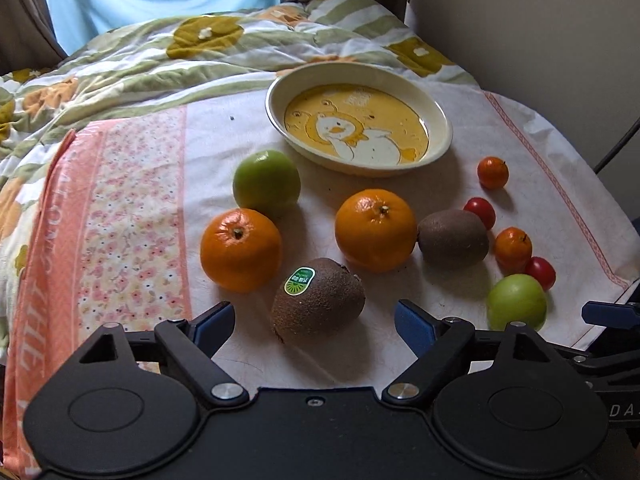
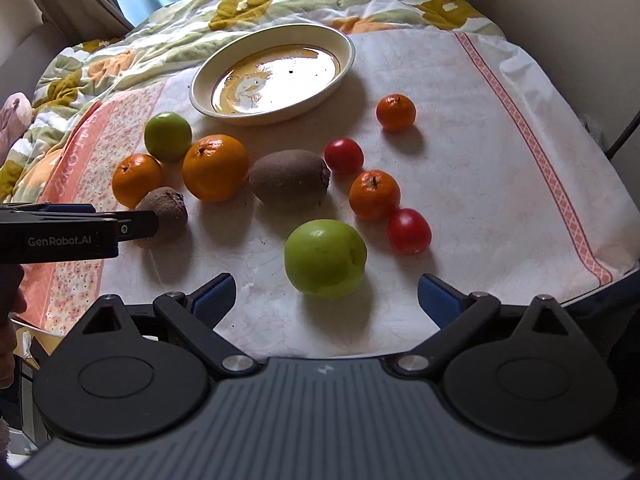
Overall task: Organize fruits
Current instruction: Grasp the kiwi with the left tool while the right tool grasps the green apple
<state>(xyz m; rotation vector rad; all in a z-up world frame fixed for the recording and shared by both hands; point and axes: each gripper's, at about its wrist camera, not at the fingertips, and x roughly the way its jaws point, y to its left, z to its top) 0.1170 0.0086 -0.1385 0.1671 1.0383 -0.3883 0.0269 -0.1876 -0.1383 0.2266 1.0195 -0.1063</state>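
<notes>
Fruits lie on a white cloth in front of an empty cream plate with a duck picture, also in the right wrist view. My left gripper is open, its jaws either side of a stickered kiwi. My right gripper is open just before a green apple. Two oranges, a second kiwi, another green apple, small tangerines and red tomatoes lie scattered.
A flowered quilt is bunched behind and left of the cloth. The cloth's pink patterned band runs along the left. A wall stands at the right. The left gripper's body shows at the right wrist view's left edge.
</notes>
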